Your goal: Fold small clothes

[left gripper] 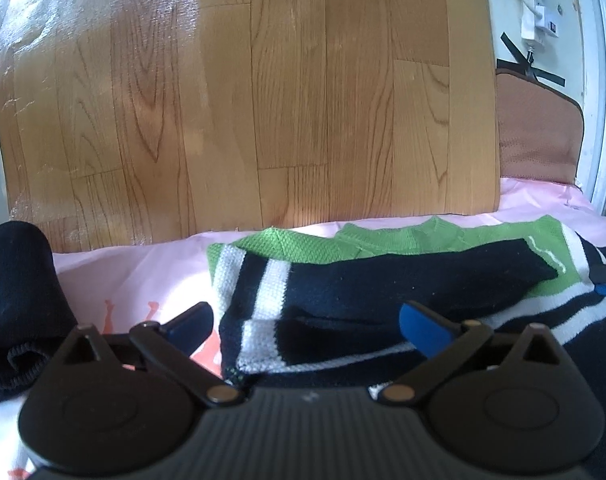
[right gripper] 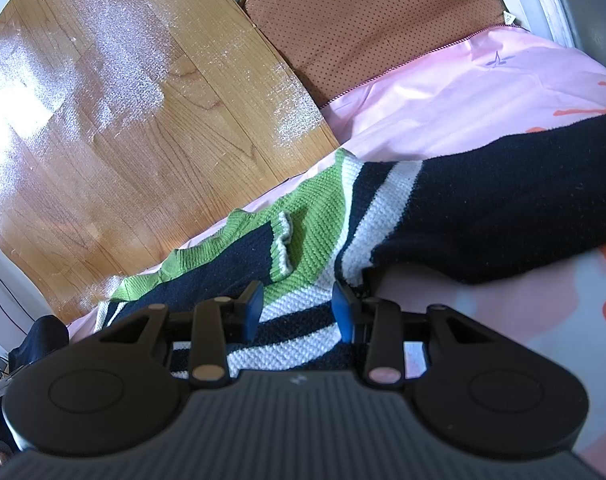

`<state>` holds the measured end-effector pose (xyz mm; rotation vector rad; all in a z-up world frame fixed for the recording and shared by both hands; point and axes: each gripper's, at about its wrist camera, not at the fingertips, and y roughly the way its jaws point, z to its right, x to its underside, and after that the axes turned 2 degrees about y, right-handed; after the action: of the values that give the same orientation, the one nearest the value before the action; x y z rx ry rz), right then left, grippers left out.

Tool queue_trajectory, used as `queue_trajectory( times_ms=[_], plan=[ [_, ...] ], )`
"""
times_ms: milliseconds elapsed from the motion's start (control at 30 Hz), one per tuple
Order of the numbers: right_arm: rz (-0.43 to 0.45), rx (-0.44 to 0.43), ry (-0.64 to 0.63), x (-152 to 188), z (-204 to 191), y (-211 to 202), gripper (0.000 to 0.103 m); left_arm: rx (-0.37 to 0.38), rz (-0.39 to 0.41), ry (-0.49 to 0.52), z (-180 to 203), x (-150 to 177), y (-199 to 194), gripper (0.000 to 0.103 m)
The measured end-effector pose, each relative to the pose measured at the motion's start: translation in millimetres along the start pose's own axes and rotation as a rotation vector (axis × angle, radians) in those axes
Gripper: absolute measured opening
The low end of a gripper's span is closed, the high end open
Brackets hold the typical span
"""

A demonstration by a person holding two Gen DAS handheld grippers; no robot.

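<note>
Lying across a pink sheet [left gripper: 143, 276]: one small knitted sweater [left gripper: 343, 292], striped navy, white and green, seen in both views. No readable writing anywhere; only a small grey mark printed on the pink sheet [right gripper: 497, 60] in the right wrist view, and a white tag [right gripper: 508, 19] at the corner of a brown cushion [right gripper: 367, 16], too small to read.

Left gripper [left gripper: 309, 320]: spread wide, blue-padded fingers [left gripper: 421, 330] well apart, nothing held between them. Hovering at the near left edge of the sweater, one finger over the pink sheet, the other over navy knit; contact with the cloth impossible to tell.

Right gripper [right gripper: 299, 302]: parted about halfway, narrower than the left, with striped white and navy knit of the sweater [right gripper: 303, 240] showing in the gap. Whether the pads touch the fabric cannot be told; no pinch visible. One navy sleeve [right gripper: 503, 208] stretched out to the right across the sheet, another navy sleeve [left gripper: 415, 276] folded over the green chest.

Counted: two grippers, one sweater, one dark navy rolled garment [left gripper: 15, 300] off to the left on the sheet, one brown cushion [left gripper: 539, 140], one wood-grain mat [left gripper: 243, 100] beyond the sheet, one white power strip [left gripper: 537, 12] taped at the wall.
</note>
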<state>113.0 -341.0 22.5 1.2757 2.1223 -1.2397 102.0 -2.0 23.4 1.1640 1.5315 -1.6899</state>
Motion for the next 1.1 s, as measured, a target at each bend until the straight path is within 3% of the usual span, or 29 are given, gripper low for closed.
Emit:
queue_trajectory(
  times_ms=[400, 600, 767, 1100],
  plan=[
    [0.000, 0.000, 0.002, 0.0, -0.1, 0.0, 0.041, -0.016, 0.056, 0.032, 6.1, 3.5, -7.7, 0.103],
    [0.000, -0.004, 0.007, 0.6, 0.0, -0.6, 0.041, -0.072, 0.093, 0.087, 17.2, 6.0, -12.6, 0.103],
    [0.000, -0.010, 0.014, 0.5, 1.0, -0.4, 0.041, -0.121, 0.095, 0.056, 14.1, 5.7, -13.1, 0.103],
    [-0.001, -0.020, 0.024, -0.5, 3.5, -1.4, 0.041, -0.210, 0.241, 0.010, 11.2, 11.8, -37.0, 0.103]
  ],
)
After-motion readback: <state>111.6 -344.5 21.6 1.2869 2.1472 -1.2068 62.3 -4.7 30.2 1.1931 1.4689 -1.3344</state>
